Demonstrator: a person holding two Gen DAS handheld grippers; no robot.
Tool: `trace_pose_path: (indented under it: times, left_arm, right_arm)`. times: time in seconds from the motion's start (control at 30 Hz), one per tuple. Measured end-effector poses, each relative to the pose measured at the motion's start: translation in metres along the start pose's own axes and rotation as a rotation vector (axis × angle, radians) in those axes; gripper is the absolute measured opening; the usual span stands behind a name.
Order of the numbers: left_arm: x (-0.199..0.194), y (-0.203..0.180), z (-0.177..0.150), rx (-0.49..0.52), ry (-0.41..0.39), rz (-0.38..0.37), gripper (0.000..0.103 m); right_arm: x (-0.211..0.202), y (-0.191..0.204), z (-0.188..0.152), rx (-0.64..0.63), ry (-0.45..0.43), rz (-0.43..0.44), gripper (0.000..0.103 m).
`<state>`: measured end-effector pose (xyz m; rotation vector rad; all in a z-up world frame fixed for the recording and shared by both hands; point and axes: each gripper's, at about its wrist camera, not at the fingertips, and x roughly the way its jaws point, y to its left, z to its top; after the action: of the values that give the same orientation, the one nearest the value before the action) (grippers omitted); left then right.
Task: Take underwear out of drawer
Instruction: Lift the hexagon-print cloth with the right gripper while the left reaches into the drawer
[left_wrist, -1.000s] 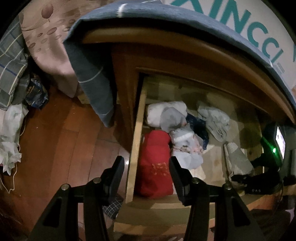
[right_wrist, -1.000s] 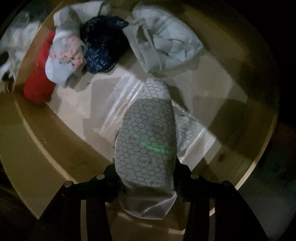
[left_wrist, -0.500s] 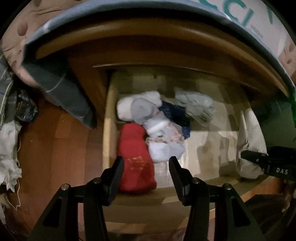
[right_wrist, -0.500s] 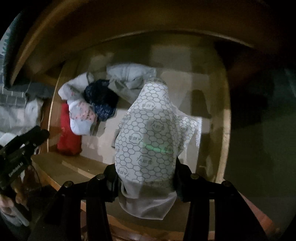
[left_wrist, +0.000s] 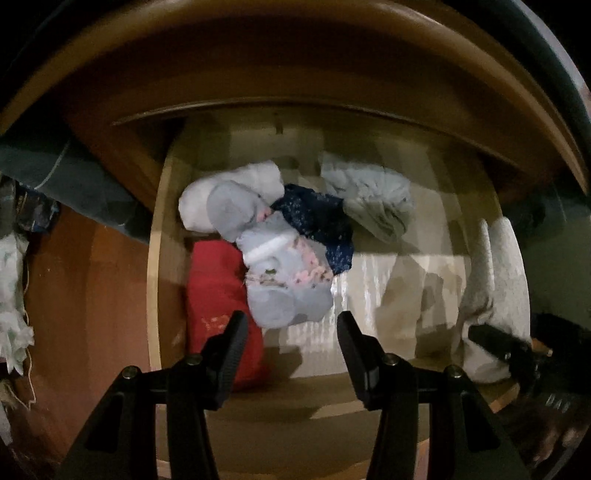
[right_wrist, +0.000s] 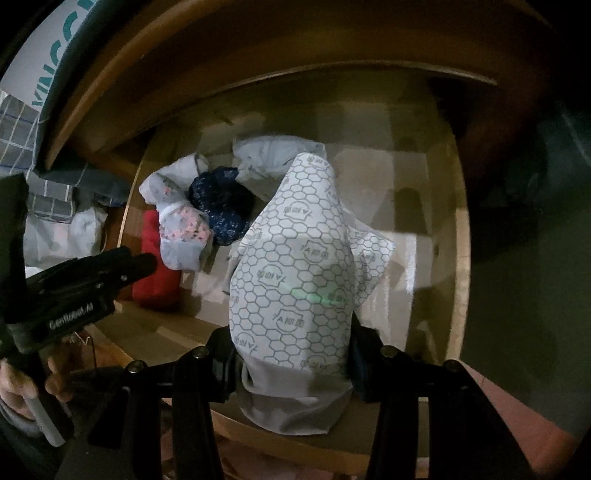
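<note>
While clamped between the right gripper (right_wrist: 291, 354) fingers, hexagon-print underwear (right_wrist: 295, 266) hangs above the open drawer (left_wrist: 153, 280): one piece out, apparently clear of the floor. Still inside, ahead of the left gripper (left_wrist: 290, 332) fingers: floral bundle (left_wrist: 284, 280), red piece (left_wrist: 218, 295). Left fingers part-open, empty.

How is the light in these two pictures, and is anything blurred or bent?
Left wrist view: dim, the drawer rim bent by the fisheye, a bright patch on its floor, clothes slightly soft. Right wrist view: dark corners, a green glow on the hexagon-print underwear.
</note>
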<state>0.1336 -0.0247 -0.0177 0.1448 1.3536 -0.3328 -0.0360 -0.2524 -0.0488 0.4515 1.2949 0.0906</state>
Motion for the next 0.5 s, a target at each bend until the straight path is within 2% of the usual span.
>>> trace_pose_path:
  times: [0.1, 0.27, 0.4, 0.5]
  left_arm:
    - [0.003, -0.002, 0.005, -0.02, -0.002, 0.029, 0.051]
    - [0.016, 0.001, 0.008, -0.146, 0.031, -0.014, 0.051]
    - [0.021, -0.005, 0.015, -0.145, 0.006, 0.034, 0.051]
    - [0.025, -0.003, 0.015, -0.188, 0.0, 0.033, 0.051]
  right_arm:
    - [-0.004, -0.009, 0.0, 0.032, -0.001, 0.025, 0.044]
    - [-0.002, -0.012, 0.0, 0.055, -0.001, 0.033, 0.044]
    - [-0.001, -0.013, 0.0, 0.053, 0.005, 0.04, 0.045]
    - [-0.001, -0.014, 0.0, 0.061, 0.015, 0.044, 0.045]
